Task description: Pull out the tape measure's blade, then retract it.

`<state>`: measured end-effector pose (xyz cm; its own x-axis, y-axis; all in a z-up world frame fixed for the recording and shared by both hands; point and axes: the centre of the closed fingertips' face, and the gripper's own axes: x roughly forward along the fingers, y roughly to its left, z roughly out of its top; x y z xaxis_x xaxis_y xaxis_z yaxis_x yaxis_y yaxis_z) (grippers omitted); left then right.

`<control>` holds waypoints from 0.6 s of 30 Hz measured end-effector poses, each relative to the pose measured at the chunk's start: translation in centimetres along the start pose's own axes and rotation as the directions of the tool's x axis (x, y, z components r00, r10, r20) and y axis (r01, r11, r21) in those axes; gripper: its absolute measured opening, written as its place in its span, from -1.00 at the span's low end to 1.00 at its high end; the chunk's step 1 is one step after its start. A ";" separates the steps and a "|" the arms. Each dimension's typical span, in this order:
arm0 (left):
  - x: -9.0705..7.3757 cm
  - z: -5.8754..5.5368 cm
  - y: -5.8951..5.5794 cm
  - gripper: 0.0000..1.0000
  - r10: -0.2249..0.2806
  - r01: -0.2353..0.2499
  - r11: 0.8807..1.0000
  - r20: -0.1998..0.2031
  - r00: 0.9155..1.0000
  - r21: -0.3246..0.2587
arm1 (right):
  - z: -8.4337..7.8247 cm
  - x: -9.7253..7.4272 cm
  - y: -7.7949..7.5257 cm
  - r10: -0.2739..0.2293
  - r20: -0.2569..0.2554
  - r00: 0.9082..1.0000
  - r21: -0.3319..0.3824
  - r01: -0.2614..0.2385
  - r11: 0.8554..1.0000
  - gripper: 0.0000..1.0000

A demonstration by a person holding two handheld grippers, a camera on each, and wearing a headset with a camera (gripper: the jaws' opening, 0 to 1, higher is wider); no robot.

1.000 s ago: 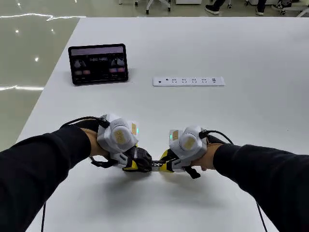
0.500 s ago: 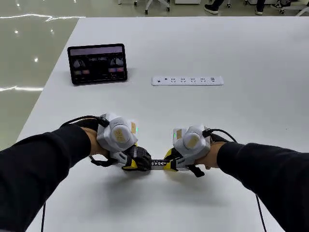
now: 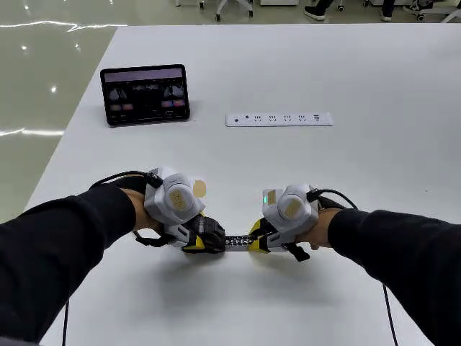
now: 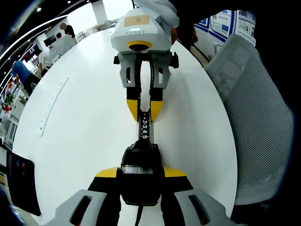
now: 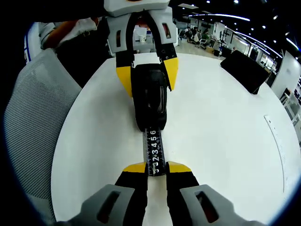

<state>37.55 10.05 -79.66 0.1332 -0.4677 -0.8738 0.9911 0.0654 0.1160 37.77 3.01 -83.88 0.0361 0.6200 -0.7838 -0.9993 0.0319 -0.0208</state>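
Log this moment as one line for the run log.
left claw: shut on tape measure | right claw: shut on blade end | blade: short stretch out between claws | behind: tablet, power strip

blade tip hidden, (seemingly) inside right claw

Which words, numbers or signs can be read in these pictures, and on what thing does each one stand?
"2 3 4 5 6": tape blade, held in the right gripper, coming out of the black case.
Tan label on the right gripper's housing: blurred, not readable.
Tablet screen: too small to read.
Power strip markings: too small to read.
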 end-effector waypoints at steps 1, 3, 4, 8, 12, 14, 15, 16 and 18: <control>0.0 0.0 0.0 -0.43 0.000 0.000 1.000 0.000 1.000 0.001 | -0.1 -0.1 0.0 0.000 -0.001 1.000 0.002 0.000 1.000 -0.81; 0.0 0.0 0.0 -0.43 0.000 0.000 1.000 0.000 1.000 0.002 | -0.1 -0.1 0.0 0.000 -0.002 1.000 0.002 0.000 1.000 -0.81; 0.0 0.0 0.0 -0.43 0.000 0.000 1.000 0.001 1.000 0.002 | -0.2 -0.1 0.0 0.000 -0.003 1.000 0.003 0.000 1.000 -0.81; 0.0 -0.1 0.0 -0.43 0.000 0.000 1.000 0.000 1.000 0.000 | -0.4 -0.2 0.0 -0.001 -0.007 1.000 0.002 0.001 1.000 -0.81; 0.0 -0.1 0.0 -0.43 0.002 -0.002 1.000 -0.001 1.000 -0.001 | -0.6 -0.4 -0.1 -0.001 -0.010 1.000 0.007 0.001 1.000 -0.81; 0.0 -0.1 0.0 -0.43 0.002 -0.002 1.000 -0.001 1.000 -0.001 | -0.8 -0.5 -0.1 -0.001 -0.012 1.000 0.008 0.001 1.000 -0.81; 0.0 -0.1 0.0 -0.43 0.002 -0.002 1.000 -0.001 1.000 -0.001 | -0.8 -0.5 -0.1 -0.001 -0.012 1.000 0.009 0.001 1.000 -0.81; 0.0 -0.1 0.0 -0.43 0.002 -0.002 1.000 -0.001 1.000 -0.001 | -0.8 -0.5 0.0 0.000 -0.012 1.000 0.010 0.001 1.000 -0.81; 0.0 0.0 0.0 -0.43 0.002 -0.002 1.000 -0.001 1.000 -0.001 | -0.9 -0.6 0.0 0.000 -0.013 1.000 0.011 0.000 1.000 -0.81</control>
<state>37.55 10.07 -79.70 0.1352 -0.4664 -0.8742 0.9908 0.0675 0.1173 37.76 1.90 -83.96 0.0363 0.6094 -0.7920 -0.9991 0.0407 -0.0144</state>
